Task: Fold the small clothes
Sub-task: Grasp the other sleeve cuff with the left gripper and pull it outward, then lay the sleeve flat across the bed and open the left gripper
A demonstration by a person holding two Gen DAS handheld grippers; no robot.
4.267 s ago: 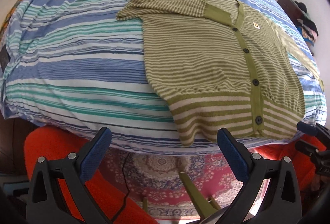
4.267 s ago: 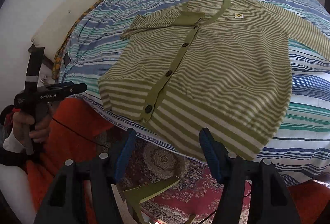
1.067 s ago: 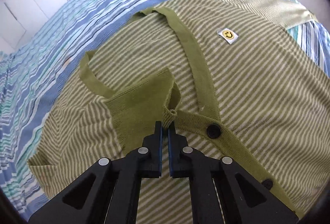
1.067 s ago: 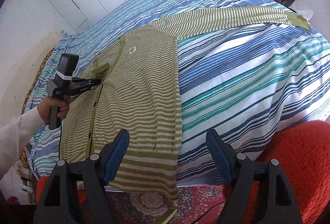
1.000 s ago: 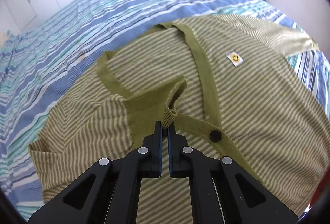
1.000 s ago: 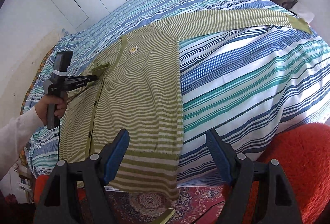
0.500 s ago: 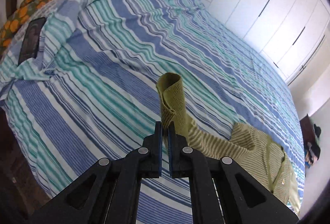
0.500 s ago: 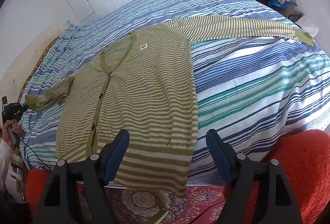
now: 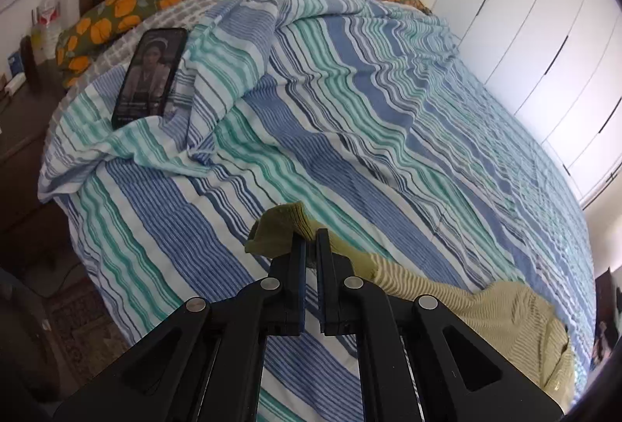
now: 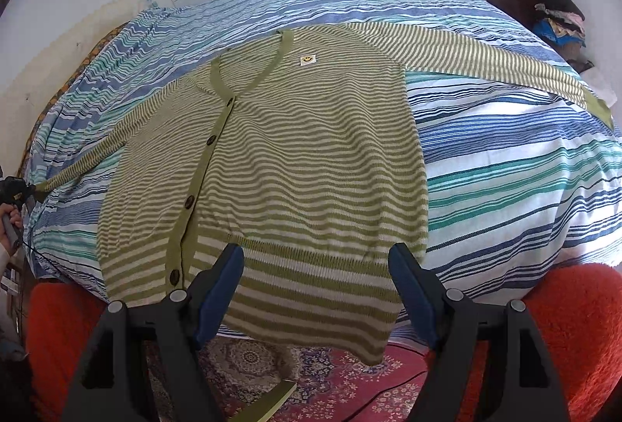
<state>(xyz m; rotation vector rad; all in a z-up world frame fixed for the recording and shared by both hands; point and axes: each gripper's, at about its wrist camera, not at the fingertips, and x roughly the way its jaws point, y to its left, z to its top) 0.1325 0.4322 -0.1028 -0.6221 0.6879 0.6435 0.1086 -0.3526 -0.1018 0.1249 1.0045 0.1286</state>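
In the left wrist view the left gripper (image 9: 309, 247) is clamped on the solid green cuff (image 9: 278, 233) of the cardigan's sleeve, held just over the striped bedspread (image 9: 350, 111), a phone (image 9: 149, 76) lying near the pillows. In the right wrist view the right gripper (image 10: 317, 286) hangs with jaws wide and empty above the hem of the green striped cardigan (image 10: 280, 165), which lies flat, buttoned, both sleeves stretched outward.

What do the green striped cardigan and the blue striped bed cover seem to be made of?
The cardigan looks like a soft, matte knit, probably cotton or acrylic yarn: ribbed stitch rows show on its cuff and hem. The bed cover seems a thin woven cotton sheet, matte, with printed or woven stripes that crease into fine wrinkles.
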